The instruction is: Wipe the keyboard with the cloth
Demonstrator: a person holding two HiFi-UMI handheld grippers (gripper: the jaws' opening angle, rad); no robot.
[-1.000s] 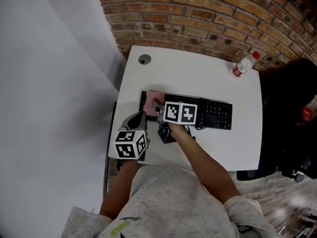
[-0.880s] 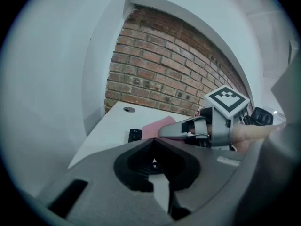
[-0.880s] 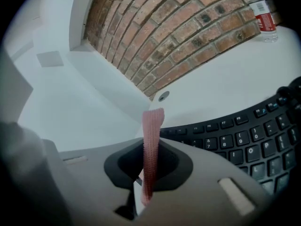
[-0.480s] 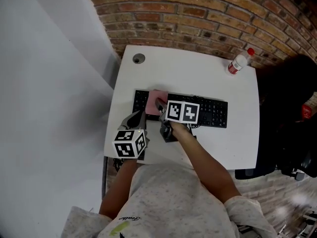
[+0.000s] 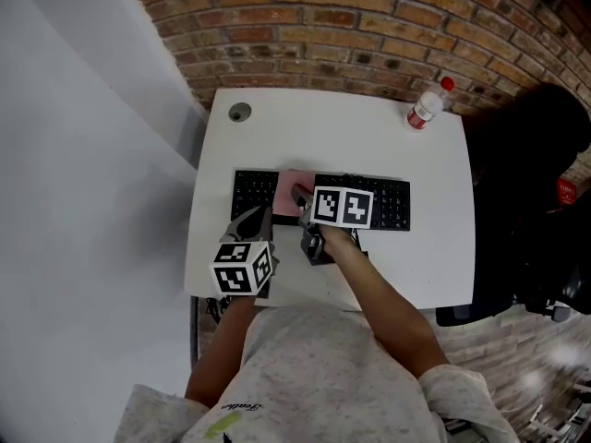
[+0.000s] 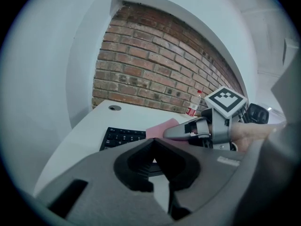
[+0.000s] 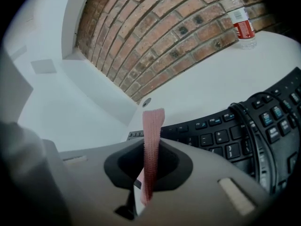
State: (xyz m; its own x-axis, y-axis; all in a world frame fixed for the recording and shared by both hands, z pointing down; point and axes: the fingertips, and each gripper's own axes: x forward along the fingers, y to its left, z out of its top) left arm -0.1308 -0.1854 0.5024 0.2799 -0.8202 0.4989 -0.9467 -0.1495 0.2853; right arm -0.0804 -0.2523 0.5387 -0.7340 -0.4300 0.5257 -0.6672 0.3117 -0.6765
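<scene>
A black keyboard (image 5: 379,203) lies across the white table (image 5: 351,137). The pink cloth (image 5: 288,190) rests on its left half. My right gripper (image 5: 298,195) is shut on the cloth, and in the right gripper view the cloth (image 7: 153,124) stands as a thin strip pinched between the jaws of that gripper (image 7: 149,149), over the keyboard (image 7: 230,140). My left gripper (image 5: 255,218) hovers just in front of the keyboard's left end. In the left gripper view this gripper (image 6: 154,142) is shut with nothing in it, facing the cloth (image 6: 159,127) and keyboard (image 6: 120,136).
A plastic bottle (image 5: 424,109) with a red cap stands at the table's back right corner. A round cable hole (image 5: 240,112) sits at the back left. A brick wall (image 5: 351,26) runs behind the table, and a black chair (image 5: 531,201) stands to the right. A black cable (image 7: 249,121) crosses the keys.
My right gripper has slid the cloth to the right along the keyboard, away from its left end. The left gripper has stayed where it was.
</scene>
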